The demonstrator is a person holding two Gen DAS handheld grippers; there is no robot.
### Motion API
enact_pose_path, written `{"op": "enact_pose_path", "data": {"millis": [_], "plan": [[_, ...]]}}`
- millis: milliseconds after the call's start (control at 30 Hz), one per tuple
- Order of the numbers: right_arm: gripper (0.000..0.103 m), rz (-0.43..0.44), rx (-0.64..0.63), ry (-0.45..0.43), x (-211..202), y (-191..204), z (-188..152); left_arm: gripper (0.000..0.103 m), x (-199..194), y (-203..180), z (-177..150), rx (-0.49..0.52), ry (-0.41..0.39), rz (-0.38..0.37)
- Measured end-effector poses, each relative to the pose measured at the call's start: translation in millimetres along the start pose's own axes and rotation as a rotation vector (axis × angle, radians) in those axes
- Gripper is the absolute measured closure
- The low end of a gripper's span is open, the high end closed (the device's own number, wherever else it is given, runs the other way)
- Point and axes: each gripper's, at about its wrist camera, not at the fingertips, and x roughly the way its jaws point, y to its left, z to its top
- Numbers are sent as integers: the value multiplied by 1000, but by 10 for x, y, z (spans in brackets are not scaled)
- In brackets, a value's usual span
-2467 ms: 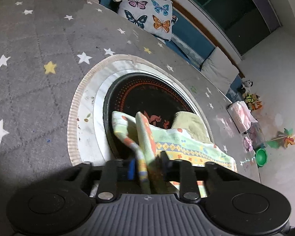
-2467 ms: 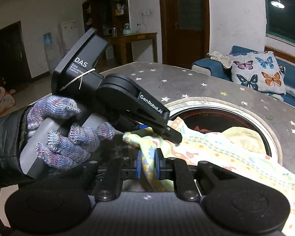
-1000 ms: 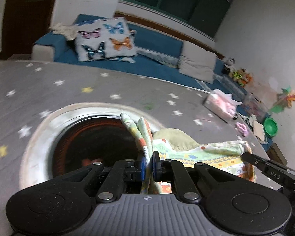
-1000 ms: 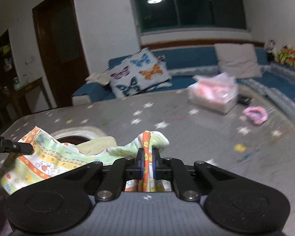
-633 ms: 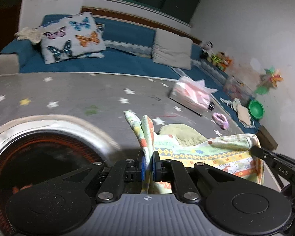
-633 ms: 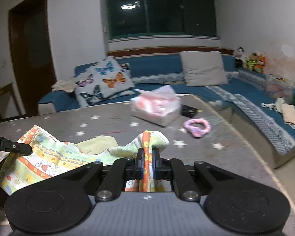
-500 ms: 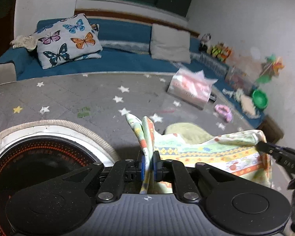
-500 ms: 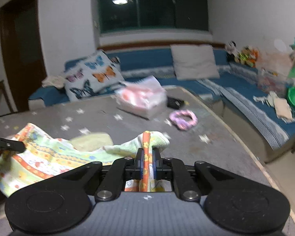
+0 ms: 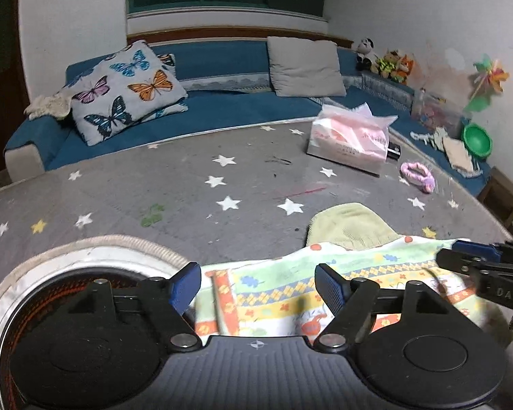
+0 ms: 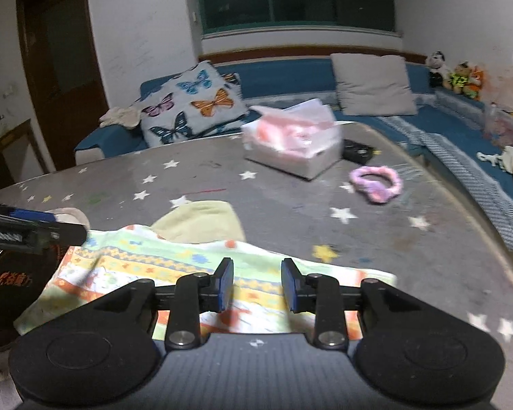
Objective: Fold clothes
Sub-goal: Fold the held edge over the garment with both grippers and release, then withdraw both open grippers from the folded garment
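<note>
A small patterned garment (image 9: 277, 294), pale green with orange and yellow bands, lies flat on the grey star-print table (image 9: 195, 188); it also shows in the right wrist view (image 10: 174, 266). A plain yellow-green part (image 9: 352, 225) sticks out at its far edge. My left gripper (image 9: 258, 285) is open just over the garment's left edge, holding nothing. My right gripper (image 10: 256, 285) is open over the garment's right edge, holding nothing. Each gripper's tip shows at the side of the other's view.
A round black hotplate with a white rim (image 9: 68, 263) sits in the table at the left, under part of the garment. A pink tissue pack (image 9: 350, 140) and a pink hair tie (image 9: 417, 176) lie further back. A blue sofa with cushions (image 9: 201, 102) runs behind.
Both grippers have opened and let go of the garment, which now lies flat on the table, to the right of where it was picked up over the hotplate.
</note>
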Motion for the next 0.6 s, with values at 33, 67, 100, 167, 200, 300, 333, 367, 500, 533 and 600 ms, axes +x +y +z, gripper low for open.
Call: {"op": "enact_pose_path", "data": {"millis": [33,67,100,167,200,300,333,367,500,533,600], "plan": [[73,7,1,4,44,24,12,26,48,-30,15,11,3,-2],[73,11,2,9,102,40,27,26,96,-61,31,23,7,-4],[73,14,3,14,161,57,42,26,145,-89,44,33,11,-6],[73,17,1,27,277,81,66,26,249,-132,61,50,23,-7],[73,14,-3,35,329,90,66,26,306,-152,66,58,32,-6],[71,5,-10,52,445,104,56,24,476,-179,48,73,56,4],[70,4,-11,53,465,105,52,23,526,-184,39,77,61,7],[70,4,-13,54,467,107,58,19,555,-184,30,78,61,11],[68,9,-29,48,361,124,65,19,524,-174,13,75,50,12],[67,17,-38,44,303,137,54,19,501,-178,8,79,46,14],[64,31,-44,41,204,166,19,17,444,-199,-3,87,38,19]]}}
